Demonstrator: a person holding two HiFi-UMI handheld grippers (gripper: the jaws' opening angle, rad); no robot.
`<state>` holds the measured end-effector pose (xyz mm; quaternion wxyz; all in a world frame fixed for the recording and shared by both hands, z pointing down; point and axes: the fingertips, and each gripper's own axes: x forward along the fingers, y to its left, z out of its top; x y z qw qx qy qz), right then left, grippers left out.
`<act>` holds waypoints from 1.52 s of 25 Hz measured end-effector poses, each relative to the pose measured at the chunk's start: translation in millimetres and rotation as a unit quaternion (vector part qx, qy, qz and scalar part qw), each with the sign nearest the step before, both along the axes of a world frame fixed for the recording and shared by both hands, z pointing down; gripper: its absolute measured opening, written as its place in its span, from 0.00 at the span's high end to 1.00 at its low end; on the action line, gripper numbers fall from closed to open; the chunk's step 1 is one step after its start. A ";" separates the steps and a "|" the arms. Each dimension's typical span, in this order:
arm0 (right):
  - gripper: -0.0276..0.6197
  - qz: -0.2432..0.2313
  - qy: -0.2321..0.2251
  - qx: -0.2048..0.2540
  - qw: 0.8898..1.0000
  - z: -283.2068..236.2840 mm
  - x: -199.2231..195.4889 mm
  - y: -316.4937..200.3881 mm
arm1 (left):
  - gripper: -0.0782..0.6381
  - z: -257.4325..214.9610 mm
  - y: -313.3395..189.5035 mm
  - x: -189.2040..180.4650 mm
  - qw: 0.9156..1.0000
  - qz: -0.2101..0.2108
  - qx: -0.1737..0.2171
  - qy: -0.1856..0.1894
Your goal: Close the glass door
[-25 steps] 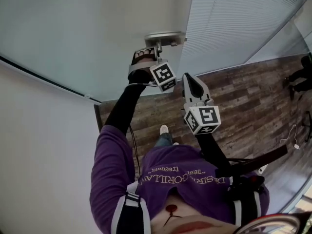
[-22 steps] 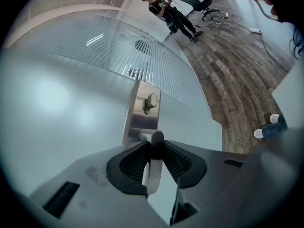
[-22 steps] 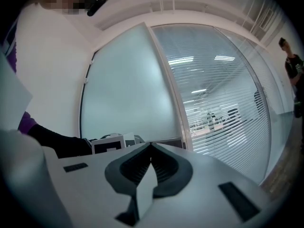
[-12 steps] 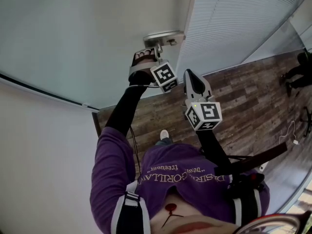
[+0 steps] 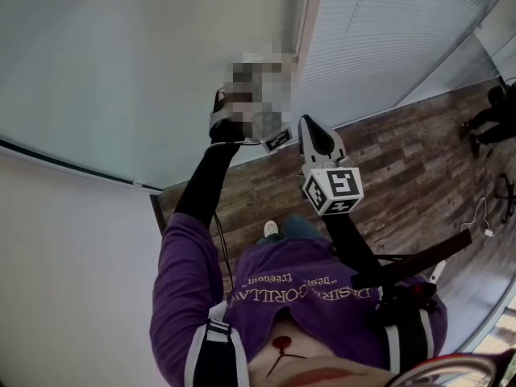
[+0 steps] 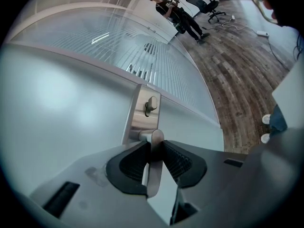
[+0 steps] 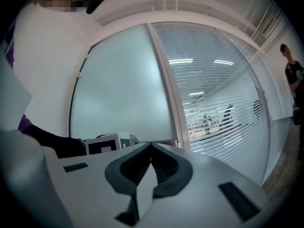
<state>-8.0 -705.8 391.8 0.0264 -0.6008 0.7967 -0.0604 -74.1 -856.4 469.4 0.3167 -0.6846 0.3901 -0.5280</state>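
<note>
The frosted glass door (image 5: 145,63) fills the upper left of the head view. Its metal lever handle (image 6: 154,175) runs from a steel plate (image 6: 142,113) with a thumb-turn. My left gripper (image 6: 153,145) is shut on that lever, with the ribbed pads pressed against both its sides. In the head view a mosaic patch hides this grip. My right gripper (image 5: 313,129) hangs just right of the handle, shut on nothing, pointing at the door's edge. Through the right gripper view I see the door glass (image 7: 123,89) and the frame post (image 7: 164,80) beside it.
A glass wall with blinds (image 5: 387,31) adjoins the door on the right. A plain white wall (image 5: 64,280) stands on the left. The wooden floor (image 5: 403,168) carries a cable (image 5: 484,224). A person (image 6: 178,15) and an office chair (image 6: 209,6) are far off.
Both grippers have drifted slightly with the door, and the door's edge has come closer to the blinds wall. The left gripper keeps its hold on the handle.
</note>
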 end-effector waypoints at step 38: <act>0.96 -0.112 -0.002 0.001 0.994 -12.8 28.5 -89.6 | 0.69 17.5 -44.8 -13.8 0.985 -0.142 -0.040 0.086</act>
